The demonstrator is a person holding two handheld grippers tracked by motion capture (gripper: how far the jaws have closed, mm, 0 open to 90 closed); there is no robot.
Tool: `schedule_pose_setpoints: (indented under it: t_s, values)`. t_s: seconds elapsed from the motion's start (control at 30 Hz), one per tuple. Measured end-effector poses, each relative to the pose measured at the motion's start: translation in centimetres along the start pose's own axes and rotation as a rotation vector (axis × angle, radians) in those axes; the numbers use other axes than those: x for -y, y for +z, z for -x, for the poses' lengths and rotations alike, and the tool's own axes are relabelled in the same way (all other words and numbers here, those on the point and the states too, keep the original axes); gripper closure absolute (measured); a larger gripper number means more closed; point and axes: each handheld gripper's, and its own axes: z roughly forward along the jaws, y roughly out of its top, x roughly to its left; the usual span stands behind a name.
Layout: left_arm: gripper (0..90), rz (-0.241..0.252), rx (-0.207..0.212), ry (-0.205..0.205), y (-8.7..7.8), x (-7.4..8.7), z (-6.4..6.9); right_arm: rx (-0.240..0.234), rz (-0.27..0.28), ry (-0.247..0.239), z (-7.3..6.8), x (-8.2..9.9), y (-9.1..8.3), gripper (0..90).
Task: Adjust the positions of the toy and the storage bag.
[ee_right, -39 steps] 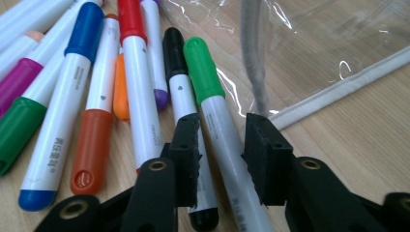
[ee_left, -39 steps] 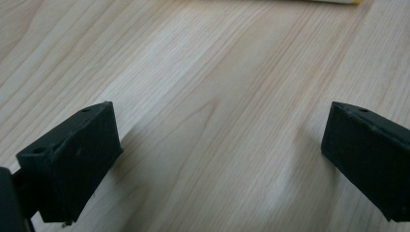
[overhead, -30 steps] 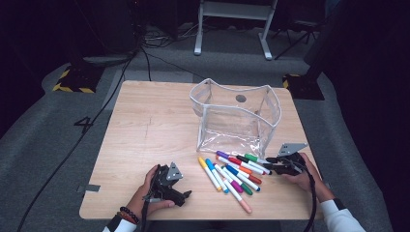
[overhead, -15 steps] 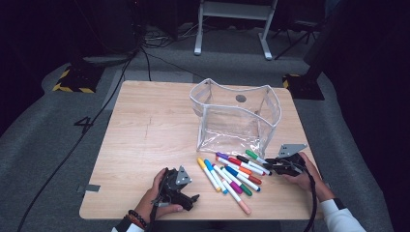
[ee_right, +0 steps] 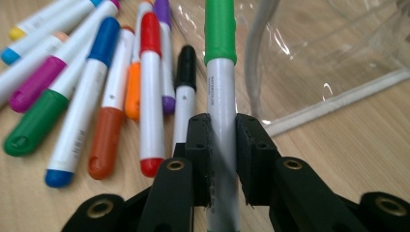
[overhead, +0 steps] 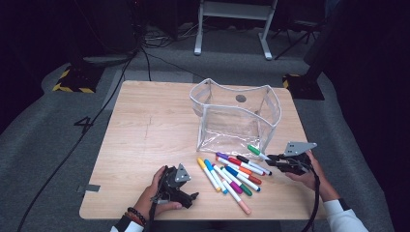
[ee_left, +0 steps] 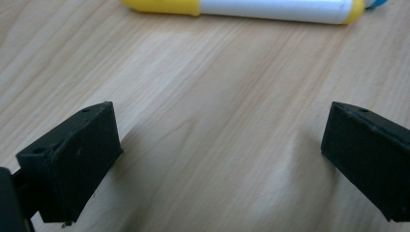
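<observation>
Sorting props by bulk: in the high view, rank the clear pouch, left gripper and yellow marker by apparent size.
1. clear pouch
2. left gripper
3. yellow marker

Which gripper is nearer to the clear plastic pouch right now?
Right. The right gripper, shut on the green-capped marker, sits just off the clear pouch's near right corner. The left gripper rests open on the table near its front edge, beyond the loose markers.

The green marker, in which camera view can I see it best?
The right gripper view: the green marker stands close up, clamped between the right gripper jaws. The high view shows it small, beside the clear pouch.
</observation>
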Motion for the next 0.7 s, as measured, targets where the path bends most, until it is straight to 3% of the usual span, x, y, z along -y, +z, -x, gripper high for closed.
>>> schedule_pose_setpoints:
  t_s: [0.27, 0.53, 0.7]
  values:
    - [0.5, 0.001, -0.043, -0.049, -0.6, 0.7, -2.1, -0.022, 0.073, -0.026, -1.1, -1.5, -1.7, 77.0]
    - [0.5, 0.002, -0.048, -0.053, -0.7, 0.7, -2.1, -0.016, 0.135, -0.037, -1.4, -2.9, -2.8, 77.0]
    - [0.5, 0.001, -0.051, -0.053, -0.8, 0.8, -2.1, -0.019, 0.141, -0.044, -1.5, -3.3, -2.7, 77.1]
